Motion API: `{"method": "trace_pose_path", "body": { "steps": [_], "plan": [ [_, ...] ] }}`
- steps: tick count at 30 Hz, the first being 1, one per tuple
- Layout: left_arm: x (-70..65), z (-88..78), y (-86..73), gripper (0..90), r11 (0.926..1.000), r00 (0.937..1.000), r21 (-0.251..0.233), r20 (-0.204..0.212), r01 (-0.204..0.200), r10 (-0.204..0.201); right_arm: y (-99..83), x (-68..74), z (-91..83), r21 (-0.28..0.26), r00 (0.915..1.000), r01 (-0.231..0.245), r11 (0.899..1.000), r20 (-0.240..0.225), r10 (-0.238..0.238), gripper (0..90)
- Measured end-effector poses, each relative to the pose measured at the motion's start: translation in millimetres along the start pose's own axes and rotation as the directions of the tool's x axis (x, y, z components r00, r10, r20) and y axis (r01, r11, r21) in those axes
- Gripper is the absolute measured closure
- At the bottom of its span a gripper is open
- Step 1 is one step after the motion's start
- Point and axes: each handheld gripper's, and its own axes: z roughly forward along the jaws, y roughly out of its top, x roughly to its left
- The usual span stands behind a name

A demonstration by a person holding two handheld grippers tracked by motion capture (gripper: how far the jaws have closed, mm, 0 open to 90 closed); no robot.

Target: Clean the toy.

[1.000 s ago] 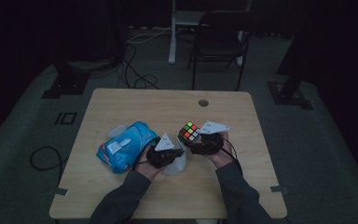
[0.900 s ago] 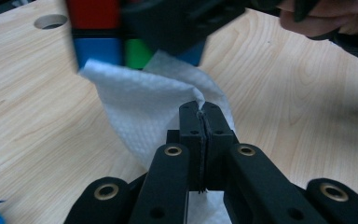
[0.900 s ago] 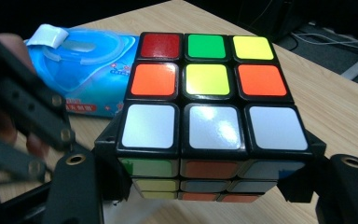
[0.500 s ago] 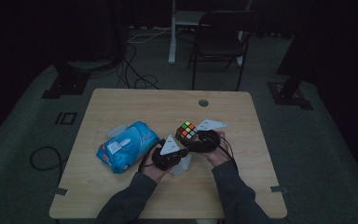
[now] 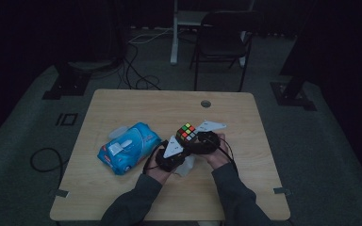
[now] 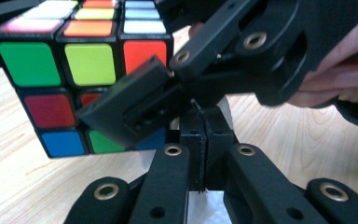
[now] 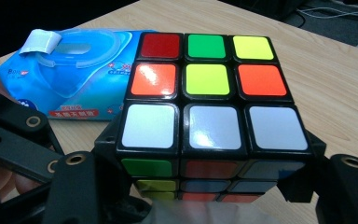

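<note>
Two hand-held grippers on a wooden table (image 5: 122,197) in a dark room: right (image 7: 205,191) grasping the cube (image 7: 209,107), left (image 6: 204,154) clenched.

Dim recording room or lab, not a home. Black curtained walls all round. Grey carpet floor (image 5: 23,197). Lone wooden counter (image 5: 136,101) at centre. Cables (image 5: 136,56) trail across floor behind it. Black stand bases (image 5: 70,82) at either side. Folding chair (image 5: 221,42) and white post (image 5: 175,33) at back.
</note>
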Motion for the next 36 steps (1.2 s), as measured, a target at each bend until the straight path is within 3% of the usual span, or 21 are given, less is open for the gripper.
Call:
{"method": "trace_pose_path", "body": {
  "steps": [10, 22, 29, 36],
  "plan": [
    [-0.5, 2.2, -3.8, 89.6, 1.0, 0.9995, 0.004, -0.03, -0.001, 0.001, -0.9, -4.6, -2.0, -0.009, 0.9989, -0.047, 0.999, -0.01, 0.047, 34.6],
    [-3.7, 5.3, -4.2, 89.6, 0.9998, 0.9968, -0.019, -0.08, -0.003, 0.001, 1.9, -3.1, -1.0, -0.01, 0.9975, -0.07, 0.997, -0.004, 0.07, 34.5],
    [-4.7, 7.2, -4.7, 89.5, 0.9995, 0.9954, -0.031, -0.096, 0.001, -0.004, 1.5, -6.5, -1.5, -0.017, 0.9924, -0.123, 0.992, -0.008, 0.123, 34.5],
    [-6.6, 9.7, -4.7, 89.4, 0.9993, 0.9934, -0.038, -0.115, -0.005, 0.0, 0.8, -8.8, -1.9, -0.019, 0.9901, -0.14, 0.99, 0.0, 0.14, 34.6]
  ]
}}
